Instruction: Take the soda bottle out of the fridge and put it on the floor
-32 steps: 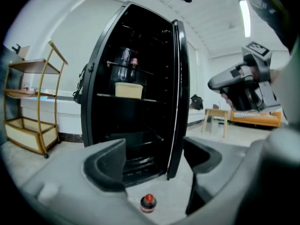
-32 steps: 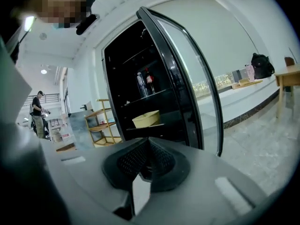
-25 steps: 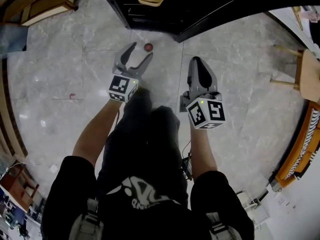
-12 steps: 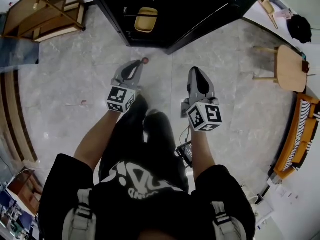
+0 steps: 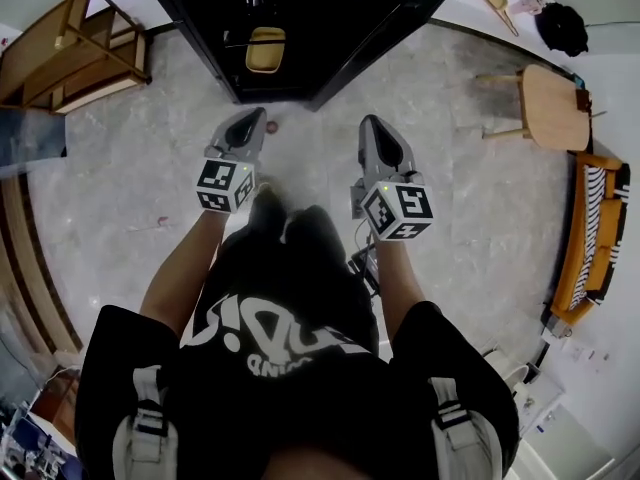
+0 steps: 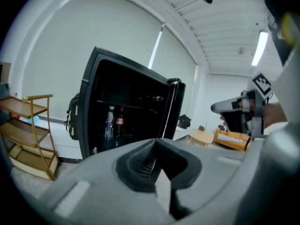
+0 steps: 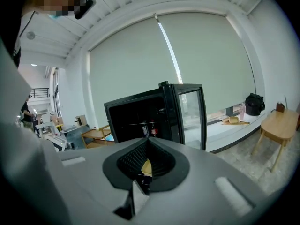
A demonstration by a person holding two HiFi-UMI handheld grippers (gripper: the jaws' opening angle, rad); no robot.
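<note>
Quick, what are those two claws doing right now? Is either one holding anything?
Left claw: closed, holding nothing.
Right claw: closed, holding nothing.

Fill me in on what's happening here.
A person stands on the stone floor facing a black fridge whose door is swung open. They hold a gripper in each hand. The left gripper and the right gripper both point toward the fridge, jaws shut, with nothing between them. The soda bottle stands inside the fridge beside a clear bottle. It has not yet been taken out.
</note>
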